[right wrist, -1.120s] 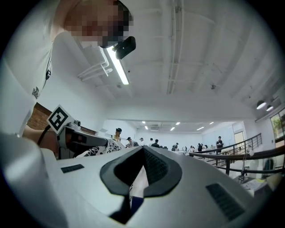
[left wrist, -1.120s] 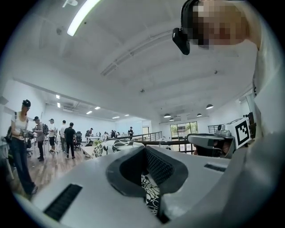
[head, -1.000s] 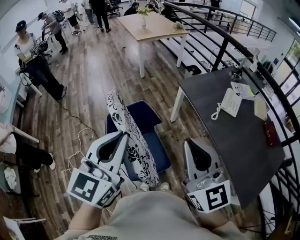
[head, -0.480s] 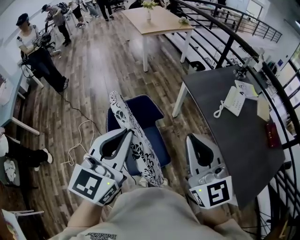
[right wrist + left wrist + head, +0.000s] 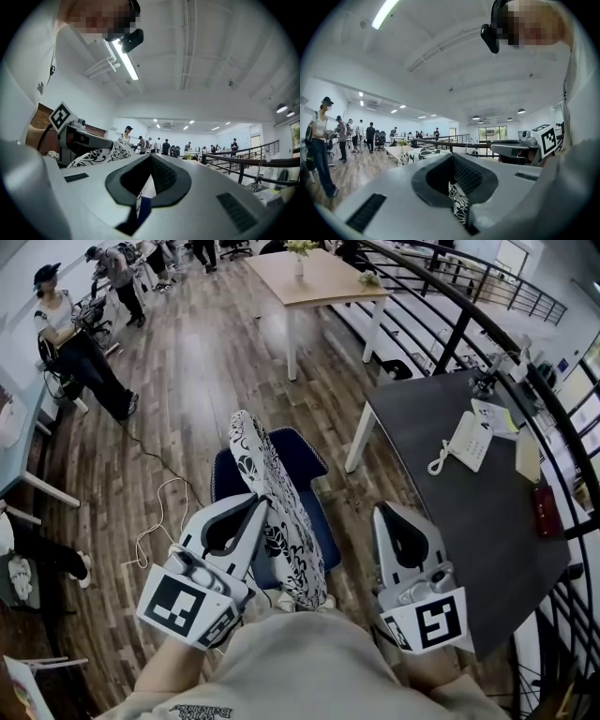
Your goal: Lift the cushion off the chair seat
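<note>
The cushion, white with a black flower print, stands on edge in the air above the blue chair seat. My left gripper is shut on its near edge. In the left gripper view the printed fabric is pinched below the meeting jaws of the left gripper. My right gripper hangs to the right of the chair, shut, with nothing in it, apart from the cushion. The right gripper view shows the cushion to the left of the right gripper's closed jaws.
A dark table with a white phone stands close on the right, in front of a black railing. A wooden table stands farther ahead. A cable lies on the wood floor on the left, with people beyond it.
The cushion's far end has swung slightly to the right over the chair. Both grippers stay about where they were, the left one still shut on the cushion.
</note>
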{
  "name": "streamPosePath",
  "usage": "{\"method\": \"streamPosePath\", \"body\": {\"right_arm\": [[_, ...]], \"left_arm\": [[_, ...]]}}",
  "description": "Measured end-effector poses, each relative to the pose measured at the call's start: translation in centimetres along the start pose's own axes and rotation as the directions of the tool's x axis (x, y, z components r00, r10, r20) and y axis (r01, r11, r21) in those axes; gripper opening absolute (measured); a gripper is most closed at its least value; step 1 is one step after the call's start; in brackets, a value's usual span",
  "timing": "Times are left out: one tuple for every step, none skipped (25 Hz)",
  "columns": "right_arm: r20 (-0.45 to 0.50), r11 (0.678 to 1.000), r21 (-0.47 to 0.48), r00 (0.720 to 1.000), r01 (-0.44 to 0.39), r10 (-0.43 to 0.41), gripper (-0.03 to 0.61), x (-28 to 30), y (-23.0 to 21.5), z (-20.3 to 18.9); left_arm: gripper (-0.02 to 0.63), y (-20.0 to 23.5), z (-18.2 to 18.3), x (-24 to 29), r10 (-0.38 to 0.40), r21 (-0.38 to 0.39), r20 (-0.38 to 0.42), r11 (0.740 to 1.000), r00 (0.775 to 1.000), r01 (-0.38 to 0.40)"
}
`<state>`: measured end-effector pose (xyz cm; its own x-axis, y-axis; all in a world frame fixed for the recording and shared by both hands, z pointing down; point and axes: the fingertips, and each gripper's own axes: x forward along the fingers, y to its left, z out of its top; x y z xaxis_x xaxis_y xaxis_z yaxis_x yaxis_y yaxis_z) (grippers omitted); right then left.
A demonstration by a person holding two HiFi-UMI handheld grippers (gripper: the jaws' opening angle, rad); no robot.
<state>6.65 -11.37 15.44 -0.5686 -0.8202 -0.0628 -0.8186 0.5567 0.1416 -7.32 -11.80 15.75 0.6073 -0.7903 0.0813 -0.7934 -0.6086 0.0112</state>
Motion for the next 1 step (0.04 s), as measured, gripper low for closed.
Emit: {"method": "streamPosePath", "body": {"right_arm": [[0.001,1.0,0.0,1.0,0.001,-0.001,0.002,0.36,-0.04,0.17]], "left_arm": [[0.006,0.32,0.2,0.1,-0.002,-0.001,0.0,1.0,1.0,0.002]]}}
